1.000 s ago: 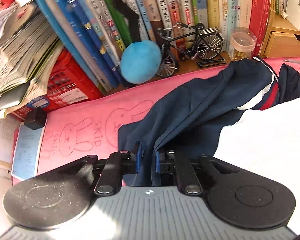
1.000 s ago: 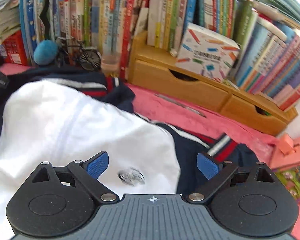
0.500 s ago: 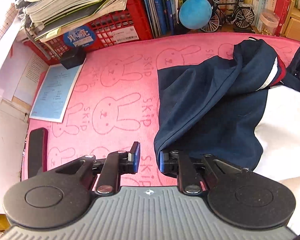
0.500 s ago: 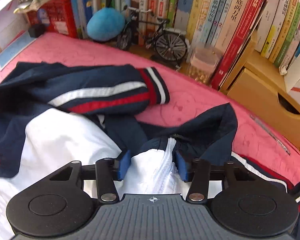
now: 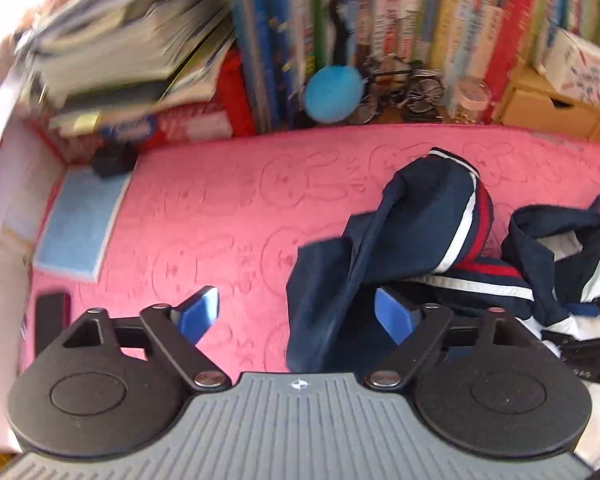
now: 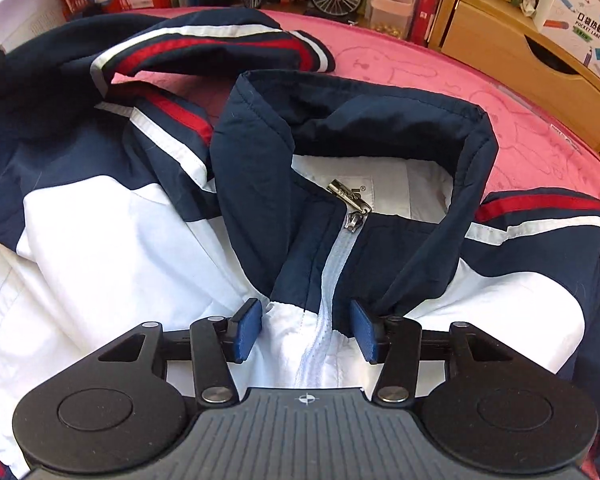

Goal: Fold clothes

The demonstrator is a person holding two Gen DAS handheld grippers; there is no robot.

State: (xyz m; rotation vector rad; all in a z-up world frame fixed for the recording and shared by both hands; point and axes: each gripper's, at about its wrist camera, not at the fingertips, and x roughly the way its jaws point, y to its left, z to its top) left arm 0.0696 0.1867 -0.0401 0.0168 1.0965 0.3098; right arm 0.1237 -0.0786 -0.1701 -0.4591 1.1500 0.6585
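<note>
Left gripper (image 5: 296, 312): jaws just opened wide, nothing gripped; the navy sleeve with red and white stripes (image 5: 412, 236) lies loose between them on the pink bunny-print mat (image 5: 204, 208).

Right gripper (image 6: 306, 330): jaws part-open and widening, straddling the white zipper placket (image 6: 324, 308) of the navy-and-white zip jacket (image 6: 100, 232), no pinch evident.

Risk: the dropped sleeve may slump unfolded; the collar (image 6: 260, 168) may bunch.

Mat reads "SKIP"; cardboard box (image 6: 580, 12) reads "POCKET LABEL PRINTER".

Left gripper (image 5: 296, 312) wide; right gripper (image 6: 306, 330) half-open.
</note>
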